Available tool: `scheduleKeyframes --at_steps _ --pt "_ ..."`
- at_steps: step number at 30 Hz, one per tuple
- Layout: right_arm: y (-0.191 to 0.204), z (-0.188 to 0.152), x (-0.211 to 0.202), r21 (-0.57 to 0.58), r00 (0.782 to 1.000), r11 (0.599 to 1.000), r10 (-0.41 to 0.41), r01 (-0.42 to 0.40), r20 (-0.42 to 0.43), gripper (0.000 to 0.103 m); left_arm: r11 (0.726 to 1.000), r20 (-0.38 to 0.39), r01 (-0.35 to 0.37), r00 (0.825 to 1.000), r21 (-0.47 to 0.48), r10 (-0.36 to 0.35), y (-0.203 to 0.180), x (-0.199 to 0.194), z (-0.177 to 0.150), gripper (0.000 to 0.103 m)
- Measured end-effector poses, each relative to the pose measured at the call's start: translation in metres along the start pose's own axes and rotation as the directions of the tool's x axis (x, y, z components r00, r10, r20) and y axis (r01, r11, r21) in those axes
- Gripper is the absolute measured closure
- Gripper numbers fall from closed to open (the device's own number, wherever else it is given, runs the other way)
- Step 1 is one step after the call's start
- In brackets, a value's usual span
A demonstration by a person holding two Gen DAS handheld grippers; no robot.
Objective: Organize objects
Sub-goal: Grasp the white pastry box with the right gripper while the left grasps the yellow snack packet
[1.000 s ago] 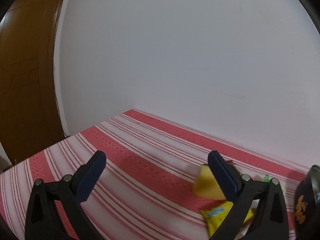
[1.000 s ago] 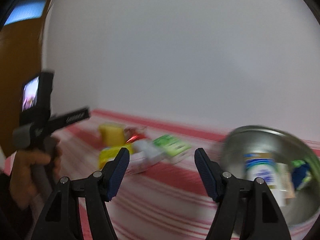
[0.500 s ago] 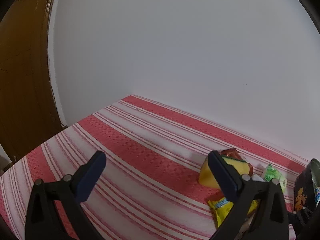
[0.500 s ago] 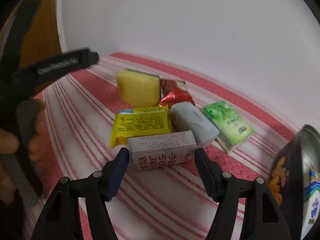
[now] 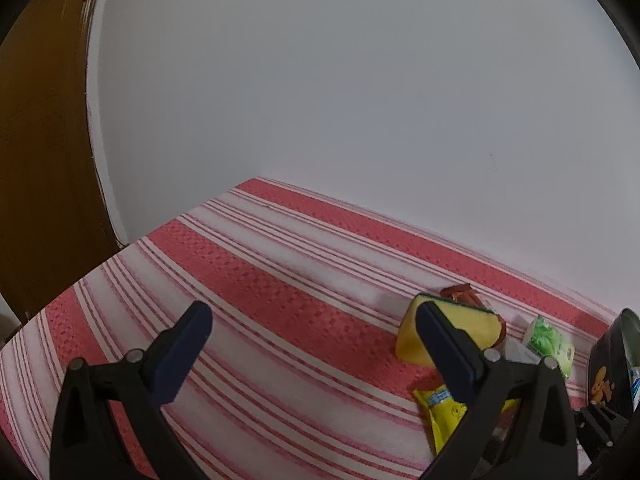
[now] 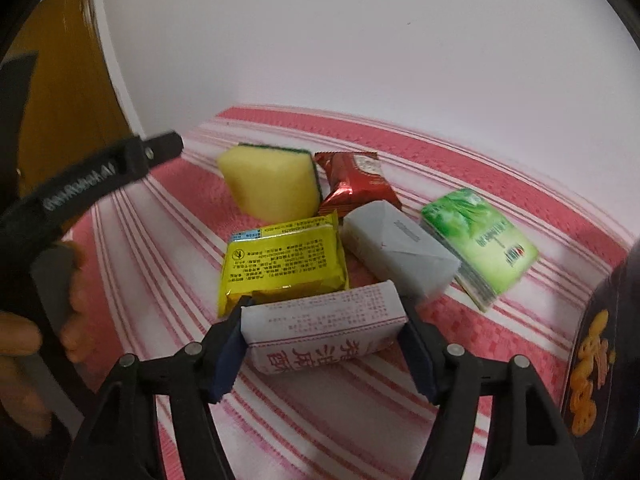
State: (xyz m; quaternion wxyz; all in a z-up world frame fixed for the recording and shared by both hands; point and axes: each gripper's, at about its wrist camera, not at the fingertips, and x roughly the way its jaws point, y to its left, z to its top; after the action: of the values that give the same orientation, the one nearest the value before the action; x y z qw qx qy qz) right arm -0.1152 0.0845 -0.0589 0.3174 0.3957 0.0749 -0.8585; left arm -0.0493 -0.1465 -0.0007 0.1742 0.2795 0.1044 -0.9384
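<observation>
A white carton with red characters (image 6: 320, 328) lies on the striped cloth between the open jaws of my right gripper (image 6: 324, 346); the pads flank its two ends. Behind it lie a yellow packet (image 6: 284, 260), a yellow sponge (image 6: 272, 184), a red packet (image 6: 356, 178), a grey box (image 6: 400, 252) and a green tissue pack (image 6: 480, 244). My left gripper (image 5: 312, 344) is open and empty over the cloth, left of the sponge (image 5: 472, 322) and yellow packet (image 5: 440, 412). It also shows at the left of the right wrist view (image 6: 100, 176).
A dark tin with orange figures (image 6: 596, 360) stands at the right edge, also seen in the left wrist view (image 5: 608, 364). The red-and-white striped cloth (image 5: 260, 280) meets a white wall behind. A brown wooden door (image 5: 40, 140) is at the left.
My right gripper has swung left from the tin and moved down and forward onto the pile, so its jaws now flank the white carton. My left gripper has shifted slightly.
</observation>
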Motion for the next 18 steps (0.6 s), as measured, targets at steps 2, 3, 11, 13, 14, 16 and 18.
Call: scheduleKeyframes --at_steps 2,3,11,13,14,16,18 --pt "-0.002 -0.004 -0.006 0.026 1.000 0.999 0.023 -0.024 0.017 0.032 1.000 -0.002 0.001 1.000 0.018 -0.001 -0.003 0.000 -0.001 0.000" --pt "-0.005 -0.008 -0.012 0.047 0.999 0.998 0.032 -0.034 0.035 0.032 1.000 -0.002 0.007 1.000 0.027 -0.007 -0.005 -0.001 -0.001 0.000" --pt "-0.015 -0.025 -0.057 0.082 0.981 0.994 -0.088 0.075 0.171 0.032 0.948 -0.028 0.230 0.973 0.221 -0.229 -0.038 -0.018 -0.009 0.000" --pt "-0.018 -0.028 -0.071 0.082 0.966 0.989 -0.135 0.120 0.219 0.032 0.906 -0.057 0.279 0.960 0.317 -0.275 -0.055 -0.022 -0.016 0.000" --pt "-0.022 -0.028 -0.078 0.089 0.960 0.987 -0.149 0.131 0.237 0.032 0.885 -0.069 0.292 0.955 0.362 -0.287 -0.062 -0.024 -0.021 0.000" --pt "-0.030 -0.031 -0.090 0.110 0.952 0.985 -0.160 0.135 0.262 0.032 0.845 -0.083 0.302 0.951 0.441 -0.297 -0.077 -0.027 -0.030 0.000" --pt "-0.035 -0.030 -0.093 0.131 0.950 0.984 -0.152 0.120 0.271 0.032 0.817 -0.113 0.308 0.950 0.487 -0.291 -0.087 -0.024 -0.037 0.002"
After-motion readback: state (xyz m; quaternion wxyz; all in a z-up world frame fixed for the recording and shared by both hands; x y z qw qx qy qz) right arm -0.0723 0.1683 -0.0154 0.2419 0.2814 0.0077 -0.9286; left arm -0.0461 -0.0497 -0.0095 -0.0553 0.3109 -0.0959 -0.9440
